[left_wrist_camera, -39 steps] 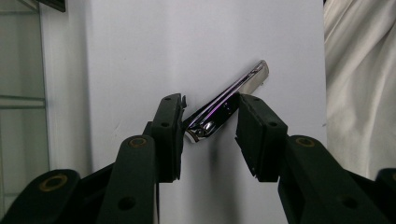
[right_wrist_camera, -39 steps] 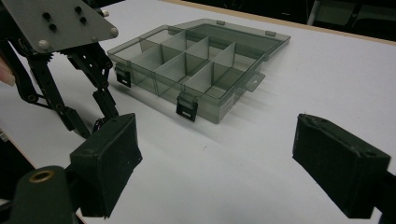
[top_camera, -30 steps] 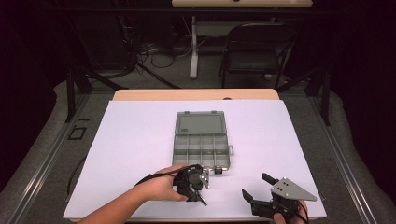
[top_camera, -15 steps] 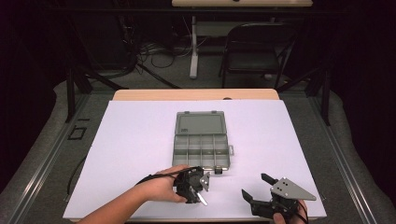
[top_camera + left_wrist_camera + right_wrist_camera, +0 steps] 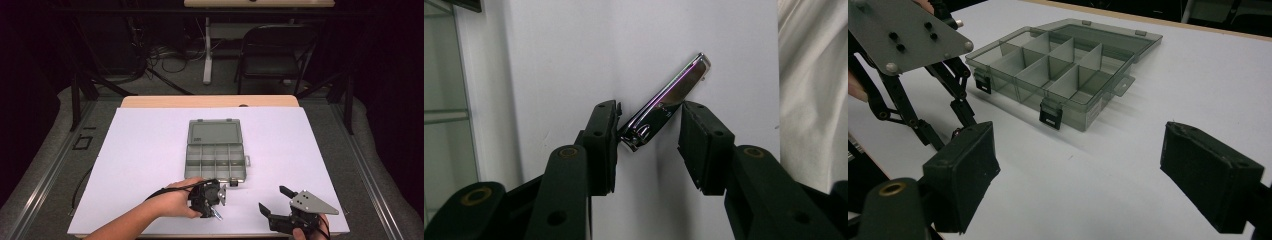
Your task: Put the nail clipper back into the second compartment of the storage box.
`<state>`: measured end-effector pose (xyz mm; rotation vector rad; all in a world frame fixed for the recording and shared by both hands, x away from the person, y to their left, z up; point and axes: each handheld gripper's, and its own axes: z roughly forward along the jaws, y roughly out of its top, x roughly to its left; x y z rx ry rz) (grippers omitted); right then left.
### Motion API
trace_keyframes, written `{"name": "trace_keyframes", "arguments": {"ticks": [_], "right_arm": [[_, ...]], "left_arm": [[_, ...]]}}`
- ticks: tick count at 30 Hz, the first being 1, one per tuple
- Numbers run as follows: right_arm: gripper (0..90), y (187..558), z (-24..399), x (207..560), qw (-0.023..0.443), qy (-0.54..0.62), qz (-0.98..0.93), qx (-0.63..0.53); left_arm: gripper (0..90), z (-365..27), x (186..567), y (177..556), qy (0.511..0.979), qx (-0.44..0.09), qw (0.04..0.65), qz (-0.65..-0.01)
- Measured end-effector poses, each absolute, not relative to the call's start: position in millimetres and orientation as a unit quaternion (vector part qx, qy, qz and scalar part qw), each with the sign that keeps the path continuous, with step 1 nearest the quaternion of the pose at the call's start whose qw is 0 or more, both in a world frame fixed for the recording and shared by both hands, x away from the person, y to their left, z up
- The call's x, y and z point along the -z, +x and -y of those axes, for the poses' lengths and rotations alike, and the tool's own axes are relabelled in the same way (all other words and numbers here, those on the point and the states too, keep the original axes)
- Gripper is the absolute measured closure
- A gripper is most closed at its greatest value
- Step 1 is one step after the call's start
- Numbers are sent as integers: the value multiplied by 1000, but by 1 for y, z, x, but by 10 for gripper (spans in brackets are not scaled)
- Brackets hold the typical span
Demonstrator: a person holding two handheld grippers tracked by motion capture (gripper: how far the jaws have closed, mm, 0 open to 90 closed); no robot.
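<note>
Near the front edge of the tabletop [image 5: 150, 150], left of its middle, we hold the left gripper [image 5: 216, 202] low over the white sheet, and in the left gripper view its jaws pinch a shiny metal nail clipper [image 5: 666, 102] between the pads: the left pad meets the hinged end, the right pad presses the clipper's side, and the long lever end sticks out past the fingertips at a slant. We see the clipper in the high view as a small bright sliver [image 5: 218, 216] just under the gripper, very close to the front edge. Our left hand [image 5: 175, 202] wraps the gripper body from the left. Toward the front right corner our right gripper [image 5: 272, 199] rests with its jaws spread wide and nothing between them; the right gripper view shows bare white sheet between its two pads. A grey compartment box [image 5: 216, 160] lies open at the middle of the tabletop, its lid [image 5: 214, 132] folded flat toward the far edge and its latches facing the front edge, near the left gripper. Wide bare strips of sheet run along the left and right edges and between the two grippers.
</note>
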<state>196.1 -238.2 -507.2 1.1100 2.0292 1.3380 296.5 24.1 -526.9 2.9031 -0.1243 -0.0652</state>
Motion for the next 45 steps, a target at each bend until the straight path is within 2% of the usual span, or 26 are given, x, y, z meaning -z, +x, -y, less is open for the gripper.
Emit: {"name": "trace_keyframes", "arguments": {"ticks": [4, 7, 16, 45], "right_arm": [[145, 196, 238, 507, 231, 405, -739, -486], [145, 196, 238, 507, 231, 405, -740, -485], [146, 196, 239, 507, 230, 405, -740, -485], [146, 197, 240, 508, 232, 407, -736, -488]], "left_arm": [[627, -23, 526, 298, 993, 23, 112, 38], [737, -22, 525, 299, 993, 20, 110, 34], [788, -19, 524, 297, 995, 19, 94, 33], [801, -28, 516, 310, 992, 37, 111, -37]]}}
